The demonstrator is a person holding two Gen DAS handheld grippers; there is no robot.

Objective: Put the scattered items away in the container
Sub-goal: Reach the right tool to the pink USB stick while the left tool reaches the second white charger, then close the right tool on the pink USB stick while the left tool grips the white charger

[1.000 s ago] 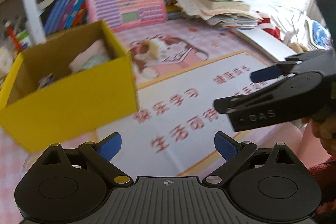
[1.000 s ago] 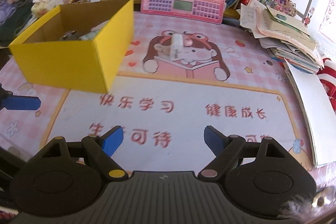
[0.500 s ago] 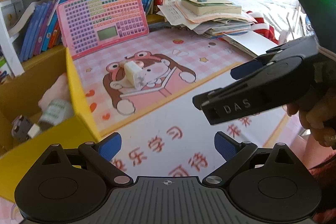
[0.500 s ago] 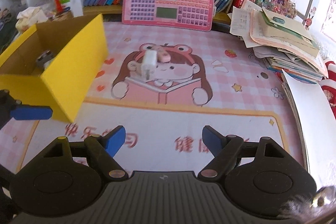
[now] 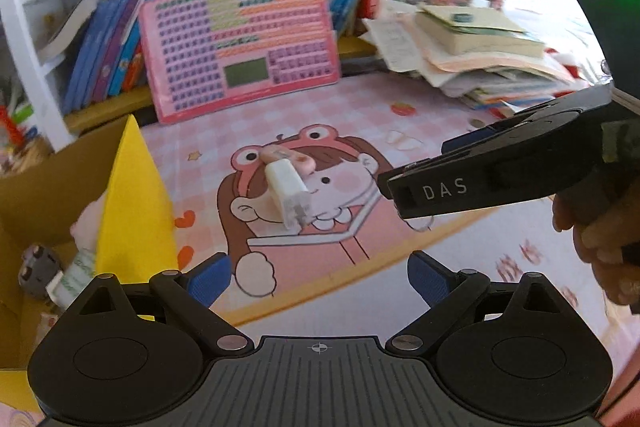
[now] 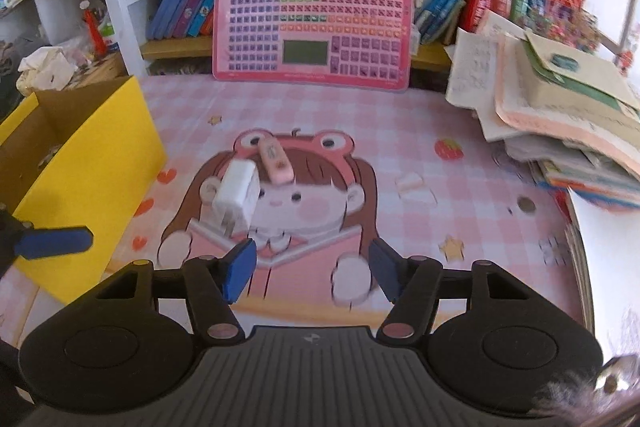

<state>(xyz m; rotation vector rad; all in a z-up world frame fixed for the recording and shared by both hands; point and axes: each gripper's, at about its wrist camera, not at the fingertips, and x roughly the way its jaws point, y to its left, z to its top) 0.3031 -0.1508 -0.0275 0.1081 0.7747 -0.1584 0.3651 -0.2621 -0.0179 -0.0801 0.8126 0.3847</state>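
Charger (image 6: 237, 197), white, lying on the pink cartoon mat (image 6: 360, 131), touching a small pink stick-shaped item (image 6: 275, 161) just behind it. Yellow box (image 6: 100, 163) standing to the left, holding a few things already. Right gripper (image 6: 312, 269) hovering just short of the charger, blue pads (image 6: 239, 269) closing with nothing between them. Left gripper (image 5: 319, 281) hanging wide apart and gripping nothing, near the box corner (image 5: 134, 203). Pink keyboard toy (image 6: 314, 21) leaning against shelved books (image 6: 188, 7); paper stack (image 6: 560, 107) piling up at the right.
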